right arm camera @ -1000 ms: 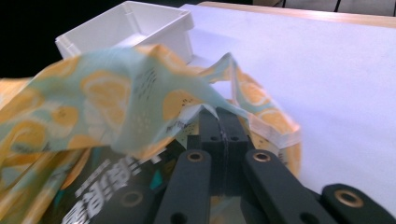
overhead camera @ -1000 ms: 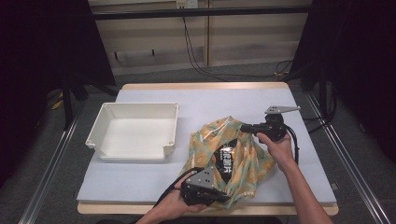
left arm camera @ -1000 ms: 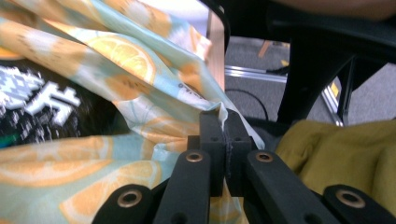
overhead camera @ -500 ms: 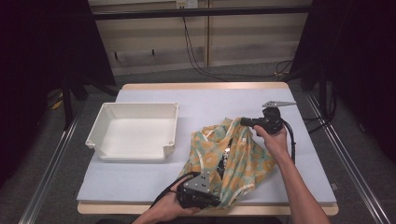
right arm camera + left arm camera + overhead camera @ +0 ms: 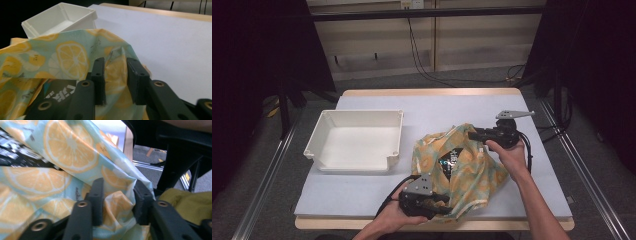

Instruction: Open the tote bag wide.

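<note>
Two grippers, one bag, one bin. The left gripper has its jaws pinched on a bunched fold of the lemon-print bag, the film crumpled between the pads; seen from above, this gripper sits at the bag's near edge, by the front rim of the table. The right gripper likewise has its jaws closed on a ridge of the same bag, at the bag's far right corner, and from above it holds that corner raised off the table.

The bag lies on the right half of the table, stretched between the two grips, mouth gaping upward. It is pale blue-green film printed with many orange-yellow citrus slices; small dark script shows on it in both gripper views, too fine to read. Inside the opening lies one black packet with white lettering; the right gripper view shows part of it, the characters cut off and not legible.

One white plastic bin stands well apart to the left of the bag, open side up.
</note>
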